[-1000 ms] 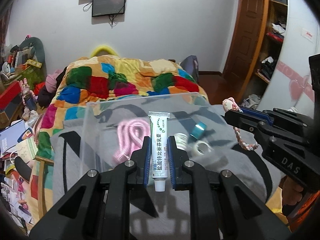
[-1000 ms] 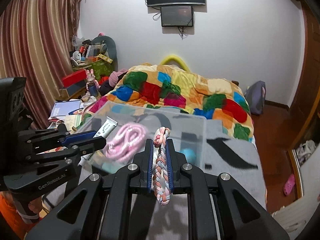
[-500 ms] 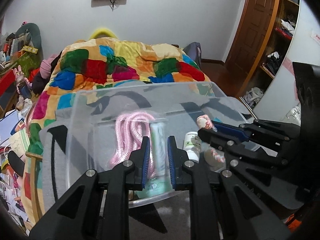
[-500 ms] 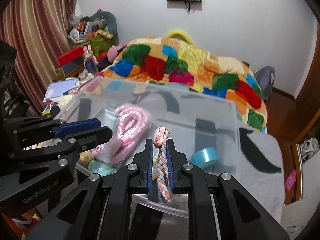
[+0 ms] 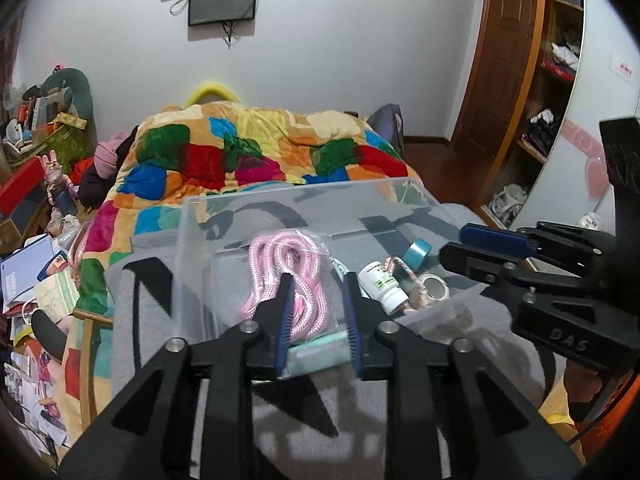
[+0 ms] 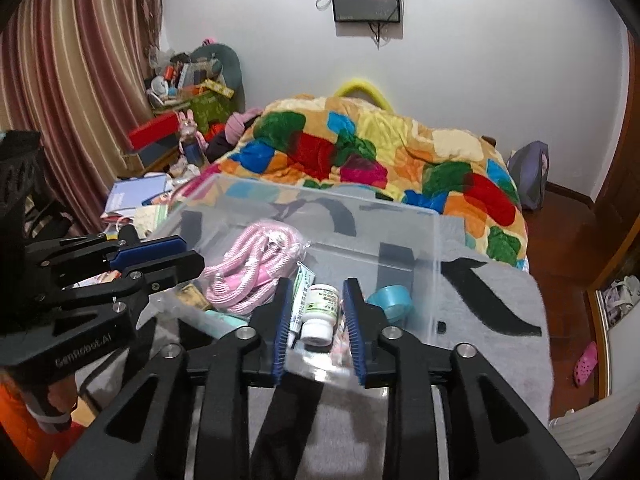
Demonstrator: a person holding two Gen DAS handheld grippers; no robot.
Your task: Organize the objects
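Note:
A clear plastic bin stands on the grey blanket. In it lie a bagged pink rope, a white ointment tube, a white pill bottle, a braided pink cord, a blue tape roll and a clear tape roll. My left gripper is open and empty above the bin's near edge. My right gripper is open and empty over the bottle.
A mint green item lies in the bin's near corner. A patchwork quilt covers the bed behind. Cluttered books and boxes lie to the left. A wardrobe and door stand to the right.
Both grippers opened. The tube left my left gripper and the braided cord left my right gripper; both now lie in the bin. Both grippers drew back slightly.

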